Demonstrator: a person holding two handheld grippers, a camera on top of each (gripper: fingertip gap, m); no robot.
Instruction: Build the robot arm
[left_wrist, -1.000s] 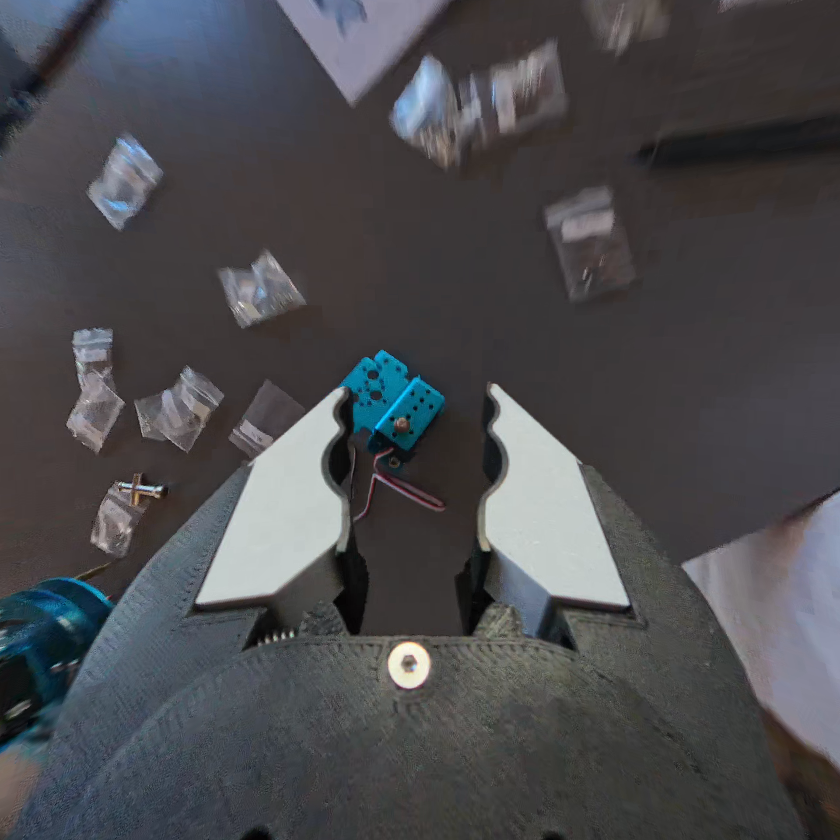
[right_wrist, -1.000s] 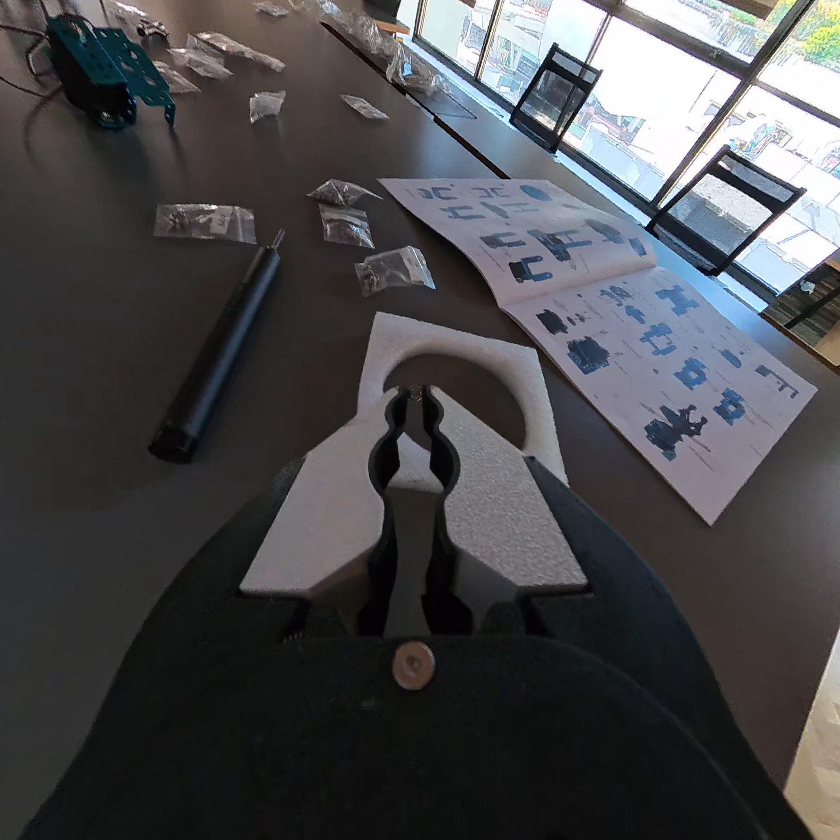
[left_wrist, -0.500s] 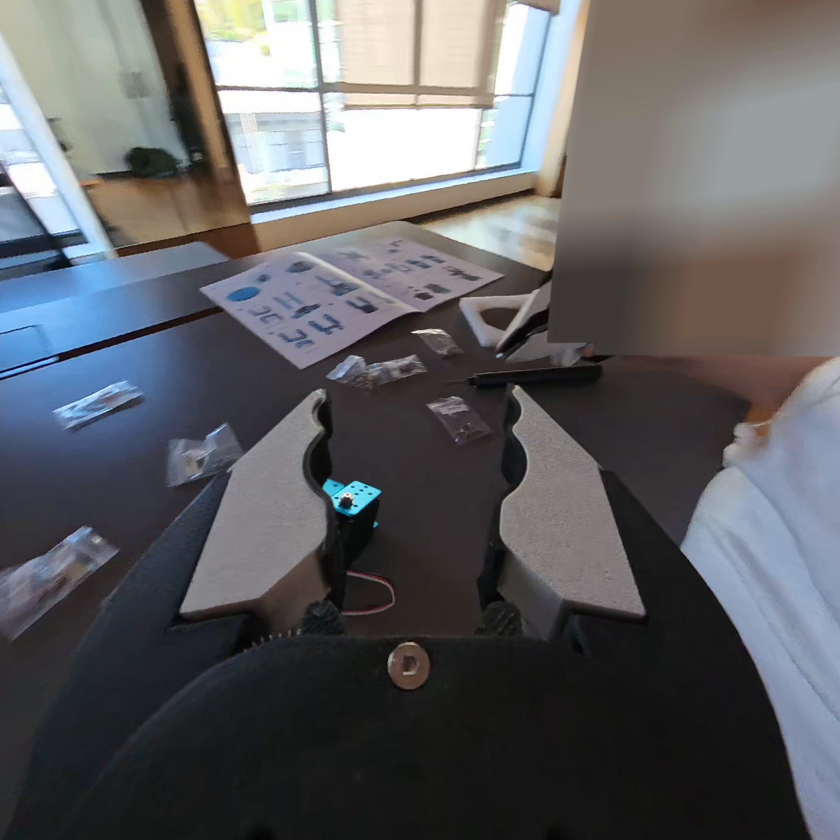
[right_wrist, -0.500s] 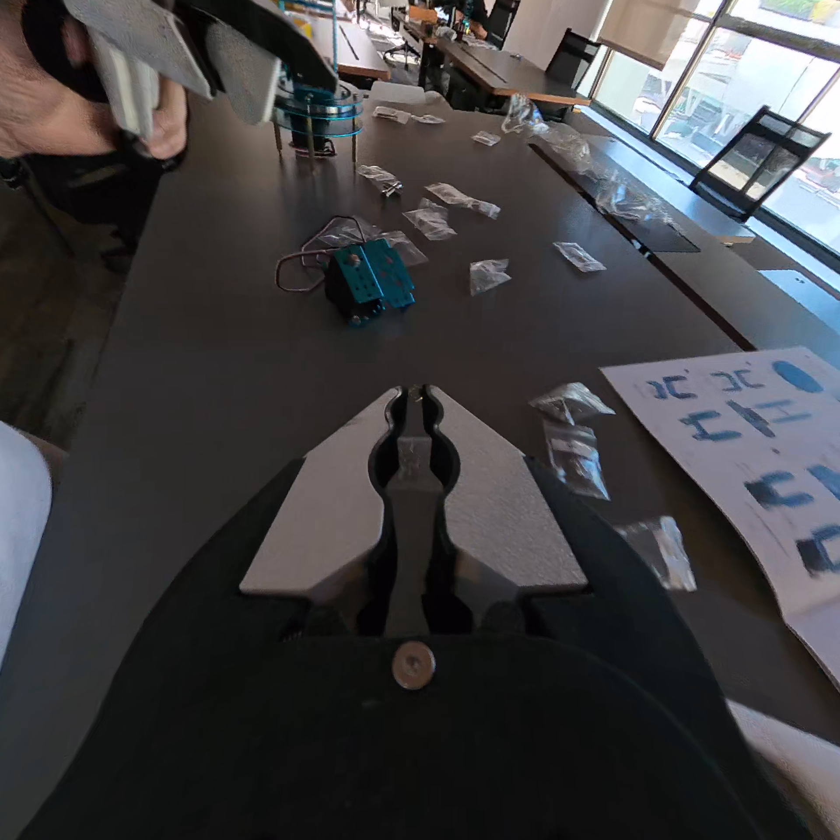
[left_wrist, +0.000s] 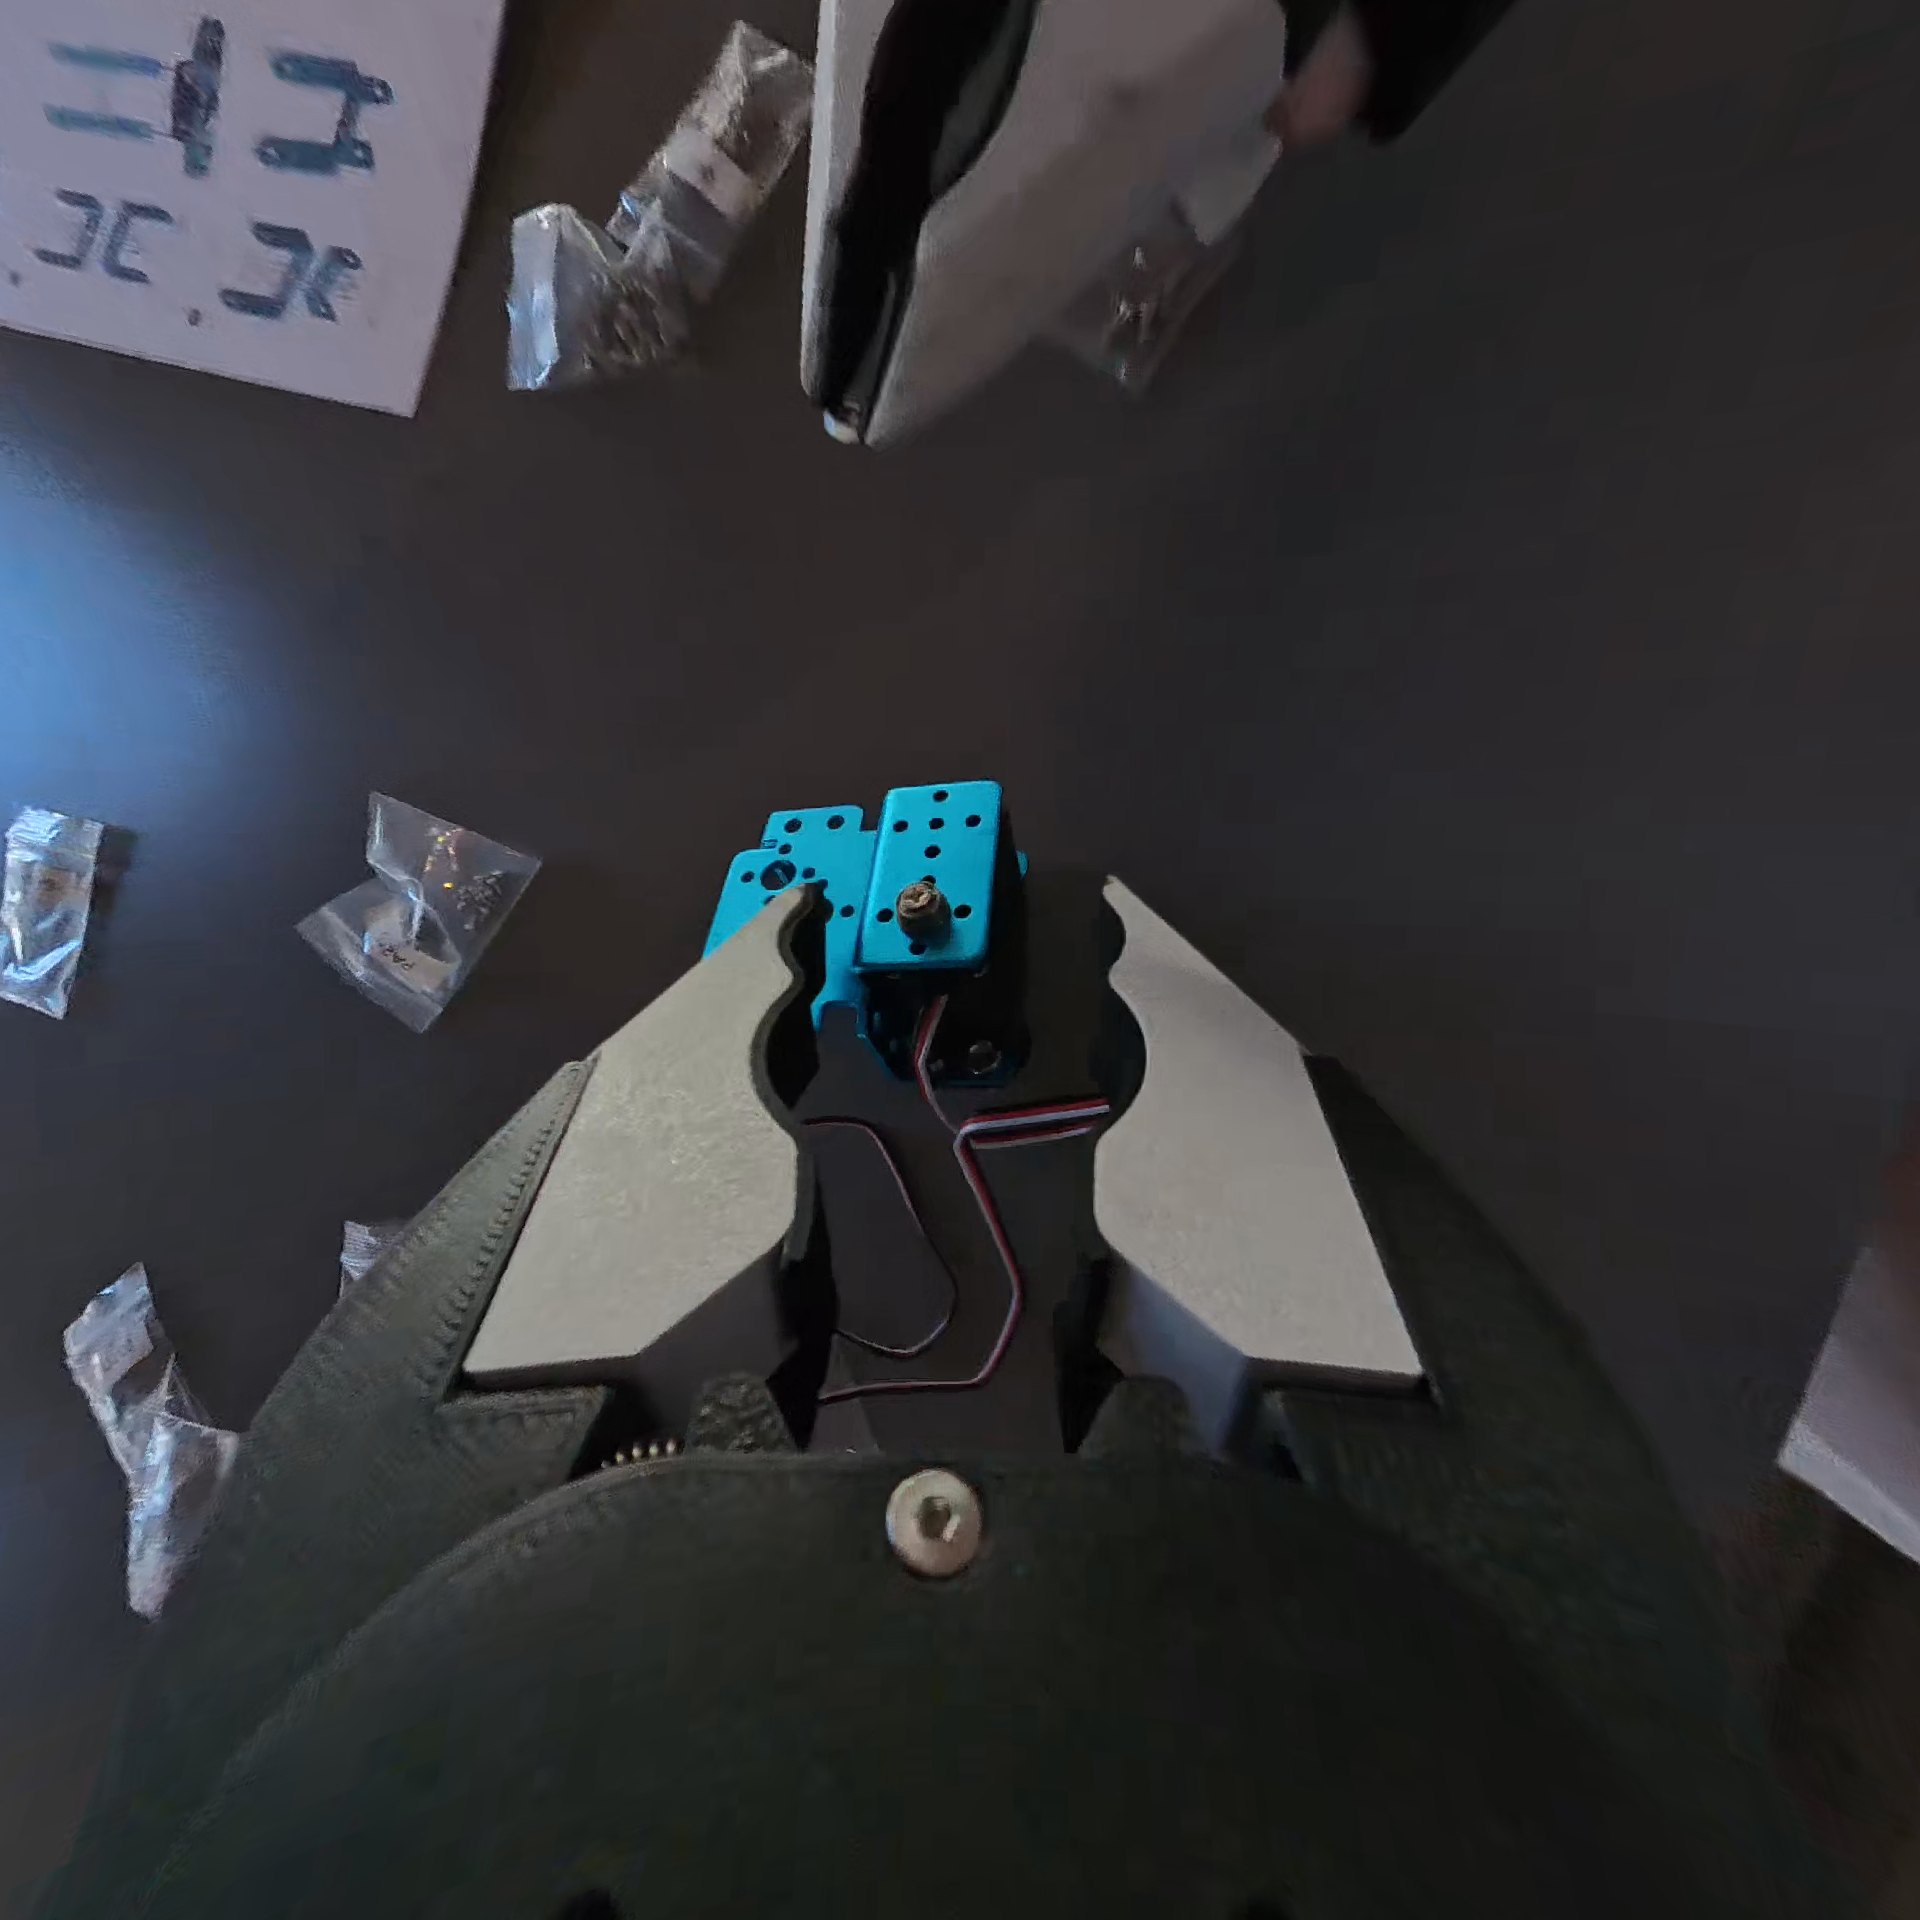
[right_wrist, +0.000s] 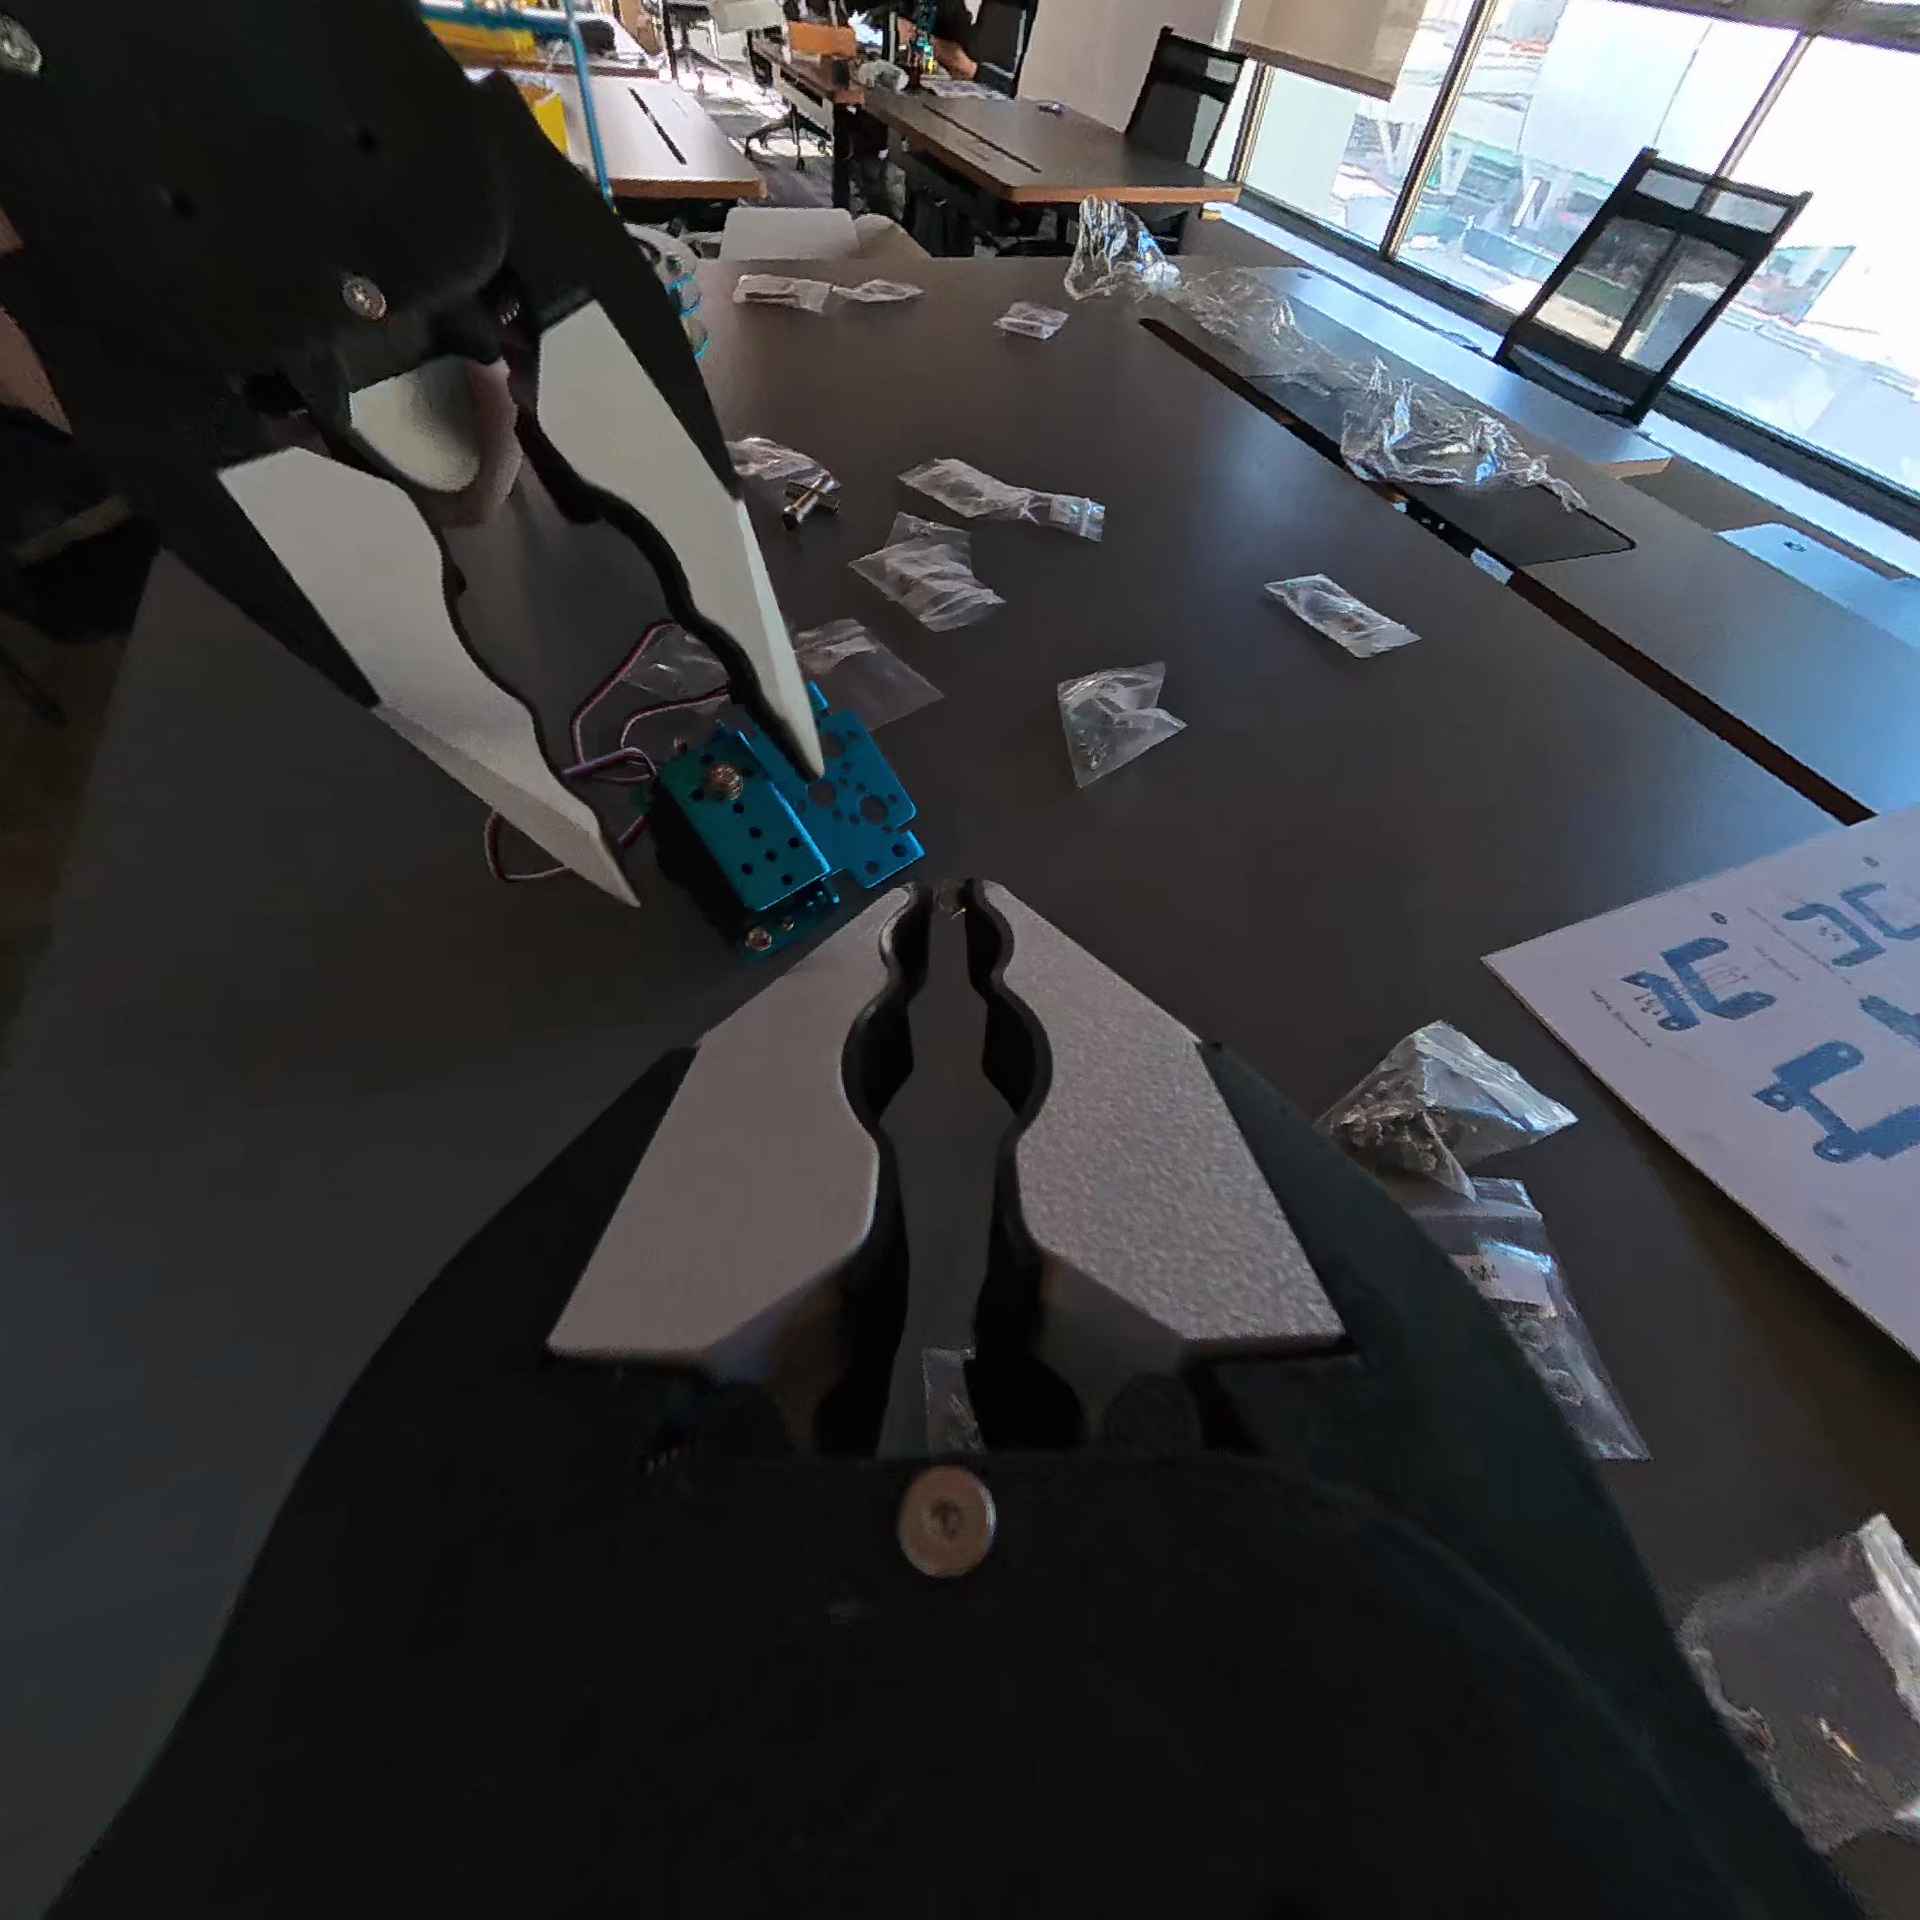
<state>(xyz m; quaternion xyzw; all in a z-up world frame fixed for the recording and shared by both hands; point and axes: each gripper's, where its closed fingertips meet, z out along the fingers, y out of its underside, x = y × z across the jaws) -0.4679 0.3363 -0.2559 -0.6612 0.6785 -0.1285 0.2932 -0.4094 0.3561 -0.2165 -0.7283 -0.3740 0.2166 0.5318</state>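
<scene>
On the dark desk (left_wrist: 1455, 623), at 12 o'clock from my left gripper (left_wrist: 956, 904), I see a blue bracket with a black servo (left_wrist: 914, 904) lying flat. The fingers of this gripper are wide apart on both sides of it; the left fingertip is over the perforated blue plate, but I cannot tell if it touches. The servo wires (left_wrist: 977, 1226) curl back toward 6 o'clock between the fingers.

My right gripper (right_wrist: 948, 891) is just beside the same bracket, which is at 11 o'clock from it. Its fingers are almost together, and something very small and metallic (right_wrist: 948, 896) sits at the tips; I cannot tell what it is.

Small clear bags of parts (right_wrist: 1117, 722) are scattered from 12 to 3 o'clock, and a printed sheet with blue drawings (right_wrist: 1766, 1049) lies at 3 o'clock.
</scene>
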